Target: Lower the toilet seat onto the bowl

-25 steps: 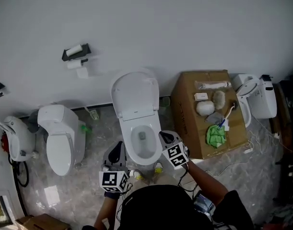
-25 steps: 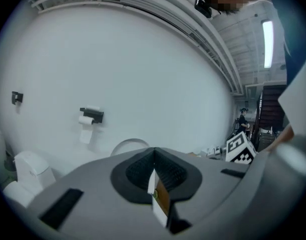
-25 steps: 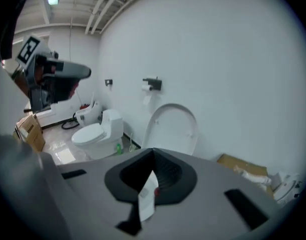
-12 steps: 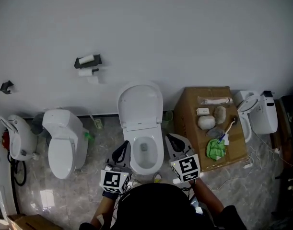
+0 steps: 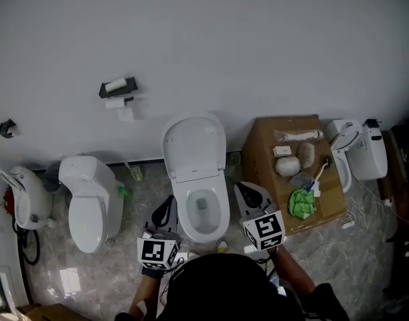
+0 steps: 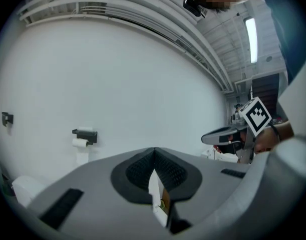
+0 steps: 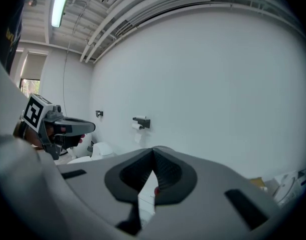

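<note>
From here I count two toilets [image 5: 203, 209] [image 5: 89, 202], one cardboard box [image 5: 264, 154], two paper rolls [image 5: 115, 84] [image 5: 112, 103] on the wall and two tools [image 5: 169, 201] [image 5: 242, 188].

Open floor [image 5: 140, 191] between bowl [image 5: 183, 209] and second toilet [image 5: 87, 212]; cardboard box [image 5: 264, 152] close beside the bowl's right flank

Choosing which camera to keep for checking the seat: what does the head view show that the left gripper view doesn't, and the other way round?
Head view only: the toilet bowl, open under its raised seat, the cardboard box beside it, and the floor. Left gripper view only: the ceiling light overhead. Both: the paper holder on the wall, the left tongs and the right tongs, both shut and empty.
</note>
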